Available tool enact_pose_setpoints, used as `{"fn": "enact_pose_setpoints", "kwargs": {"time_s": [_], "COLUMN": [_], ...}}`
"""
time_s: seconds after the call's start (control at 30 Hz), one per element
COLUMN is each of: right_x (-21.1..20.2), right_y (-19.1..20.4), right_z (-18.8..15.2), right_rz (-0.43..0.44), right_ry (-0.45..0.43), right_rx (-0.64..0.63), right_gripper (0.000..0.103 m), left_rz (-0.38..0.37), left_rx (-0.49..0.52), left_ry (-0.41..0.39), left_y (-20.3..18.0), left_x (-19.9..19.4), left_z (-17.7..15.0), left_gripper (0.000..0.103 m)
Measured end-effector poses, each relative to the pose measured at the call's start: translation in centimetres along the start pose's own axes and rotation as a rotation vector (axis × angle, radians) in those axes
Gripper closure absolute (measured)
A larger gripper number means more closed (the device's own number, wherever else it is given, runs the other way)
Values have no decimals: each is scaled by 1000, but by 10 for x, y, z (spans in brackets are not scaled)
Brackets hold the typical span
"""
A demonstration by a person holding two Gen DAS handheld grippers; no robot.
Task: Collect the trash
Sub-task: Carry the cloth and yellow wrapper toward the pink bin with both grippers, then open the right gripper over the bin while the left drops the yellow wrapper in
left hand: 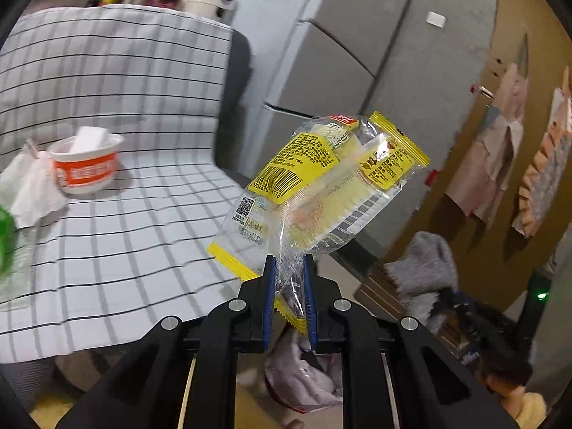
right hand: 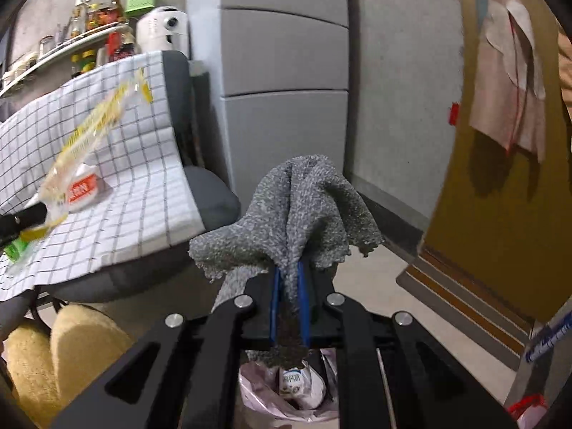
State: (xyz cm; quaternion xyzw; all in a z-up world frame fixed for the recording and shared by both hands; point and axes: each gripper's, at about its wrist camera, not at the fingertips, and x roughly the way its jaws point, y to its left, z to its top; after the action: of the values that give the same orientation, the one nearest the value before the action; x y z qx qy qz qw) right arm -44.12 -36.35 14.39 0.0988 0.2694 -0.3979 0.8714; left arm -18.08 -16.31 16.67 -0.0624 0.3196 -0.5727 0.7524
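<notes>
Left gripper [left hand: 289, 268] clamped on the near corner of a yellow snack wrapper [left hand: 321, 182], long axis running up and away to the right, clear of the checked cloth [left hand: 125, 214]. Right gripper [right hand: 287, 279] pinched tight on a grey rag [right hand: 289, 207]. Lined trash bin [right hand: 286, 389] sits low and near, directly under both grippers, so the drop looks straight down, neither hand clearly closer.

The green bottle [left hand: 5, 239] is cut off by the left edge; the black fingers hide most of the bin bag [right hand: 282, 389]; the wrapper [right hand: 89, 136] is motion-blurred in the right view
</notes>
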Motion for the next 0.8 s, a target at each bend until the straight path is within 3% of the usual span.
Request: {"fn": "enact_pose_setpoints", "kwargs": {"time_s": [0.33, 0.47, 0.5, 0.6, 0.8], "right_x": [55, 72, 72, 70, 52], "right_y": [-33, -39, -40, -41, -54], "right_z": [-32, -41, -41, -38, -22], "right_rz": [-16, 1, 3, -6, -12], "right_ry": [130, 189, 191, 181, 112], "right_rx": [106, 143, 143, 135, 174], "right_gripper": [90, 74, 67, 62, 61], "left_rz": [-59, -63, -62, -67, -92], "left_rx": [44, 45, 46, 45, 71], "left_ry": [85, 115, 117, 123, 148], "left_y": [-33, -36, -37, -40, -51], "left_x": [41, 52, 54, 57, 63], "left_z": [-10, -13, -14, -13, -17], "left_gripper": [87, 87, 87, 87, 87]}}
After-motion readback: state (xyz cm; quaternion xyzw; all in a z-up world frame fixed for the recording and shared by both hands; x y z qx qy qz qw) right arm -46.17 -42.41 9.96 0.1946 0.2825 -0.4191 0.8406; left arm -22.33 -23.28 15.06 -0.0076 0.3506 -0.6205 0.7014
